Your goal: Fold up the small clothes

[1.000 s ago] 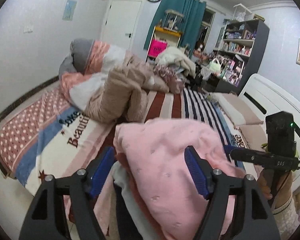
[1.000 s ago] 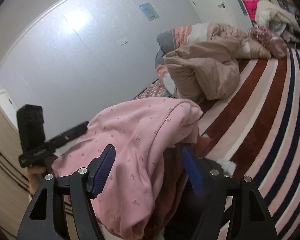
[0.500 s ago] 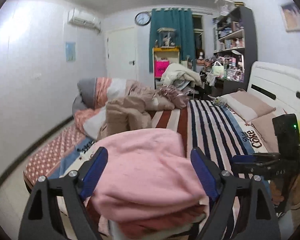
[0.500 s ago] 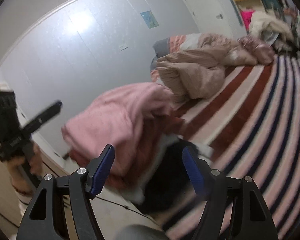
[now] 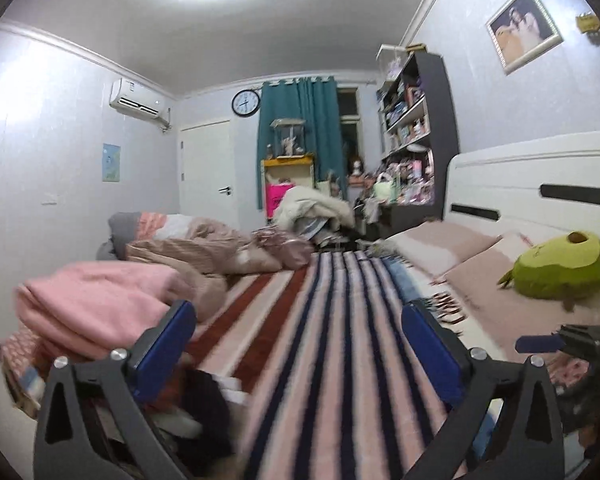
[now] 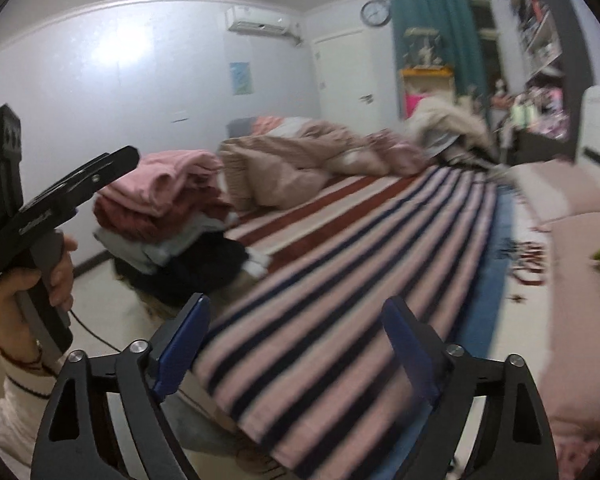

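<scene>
In the left wrist view, the left gripper [image 5: 300, 344] fills the bottom of the frame, its blue-padded jaws spreading wider at this moment with nothing between them but the striped blanket [image 5: 340, 360] beyond. The right wrist view shows the right gripper [image 6: 296, 344] in the same way at the bottom of the frame: its jaws are opening too, and only the striped cover shows in the gap. At the left edge of that view, the person's left hand [image 6: 32, 280] grips the handle of the other tool, a white sleeve [image 6: 16, 392] showing below the wrist.

Just past the left finger in the left wrist view, at lower left, lies the pile of folded clothes [image 5: 100, 312]. The right wrist view shows it more clearly at centre left: a pink garment [image 6: 168, 178] on top, dark red, grey and black layers beneath, sitting at the near edge of the bed. Neither tool touches it.

At right in the left wrist view, a green plush toy [image 5: 556, 268] rests on a pink pillow [image 5: 496, 300] by the white headboard [image 5: 540, 184].

Farther back, a crumpled beige quilt [image 5: 204, 252] lies across the bed. Behind it stand a white door [image 5: 208, 172], a teal curtain [image 5: 300, 120], a wall clock [image 5: 245, 102] and a dark bookshelf [image 5: 420, 132].
</scene>
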Tool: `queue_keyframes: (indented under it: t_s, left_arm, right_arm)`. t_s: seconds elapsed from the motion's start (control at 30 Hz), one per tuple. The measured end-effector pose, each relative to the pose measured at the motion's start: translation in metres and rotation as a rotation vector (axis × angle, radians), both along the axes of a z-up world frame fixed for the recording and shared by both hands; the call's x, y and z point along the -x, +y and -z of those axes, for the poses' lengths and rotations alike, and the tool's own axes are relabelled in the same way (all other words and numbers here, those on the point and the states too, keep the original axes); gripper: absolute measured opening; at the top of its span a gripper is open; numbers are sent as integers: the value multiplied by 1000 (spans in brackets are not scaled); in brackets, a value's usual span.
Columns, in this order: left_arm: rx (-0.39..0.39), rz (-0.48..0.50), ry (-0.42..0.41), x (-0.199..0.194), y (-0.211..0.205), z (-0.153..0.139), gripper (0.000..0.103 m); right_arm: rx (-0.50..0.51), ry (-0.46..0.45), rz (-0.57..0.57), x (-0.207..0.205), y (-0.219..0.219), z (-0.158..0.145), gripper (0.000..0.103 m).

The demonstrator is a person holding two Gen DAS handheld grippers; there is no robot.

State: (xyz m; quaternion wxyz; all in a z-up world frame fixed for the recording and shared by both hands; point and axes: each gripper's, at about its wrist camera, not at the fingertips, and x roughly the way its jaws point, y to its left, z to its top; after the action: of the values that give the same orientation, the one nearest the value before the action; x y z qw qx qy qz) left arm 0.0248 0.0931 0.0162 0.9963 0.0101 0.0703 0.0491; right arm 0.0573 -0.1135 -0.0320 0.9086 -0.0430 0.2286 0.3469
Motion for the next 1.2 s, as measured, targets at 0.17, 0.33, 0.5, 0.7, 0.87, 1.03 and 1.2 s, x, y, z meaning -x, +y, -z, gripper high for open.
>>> queue_keyframes:
  t_s: [0.17, 0.33, 0.5, 0.7, 0.87, 1.03, 1.2]
  left_arm:
    - [77, 17, -15, -2, -38, 29, 102]
    - [75, 36, 23, -12, -66, 52, 102]
    - [57, 45, 52, -19, -81, 62, 102]
    - [39, 42, 63, -23, -87, 66, 102]
    - [27, 30, 57, -25, -86, 66, 102]
    - [13, 19, 54, -24, -86, 66, 102]
    - [13, 12, 56, -26, -85, 67, 102]
  right_arm:
    - [4, -76, 109, 28, -43, 17, 99]
    - [8, -140, 206, 47, -81, 23, 99]
    - [-26, -179, 262, 54, -100, 18, 103]
    - [-42, -206, 284, 55, -101, 16, 103]
    - [-33, -220, 283, 53, -95, 17, 103]
    - [-33, -220, 278, 53, -91, 17, 103]
    - [-39, -222, 282, 50, -89, 16, 103]
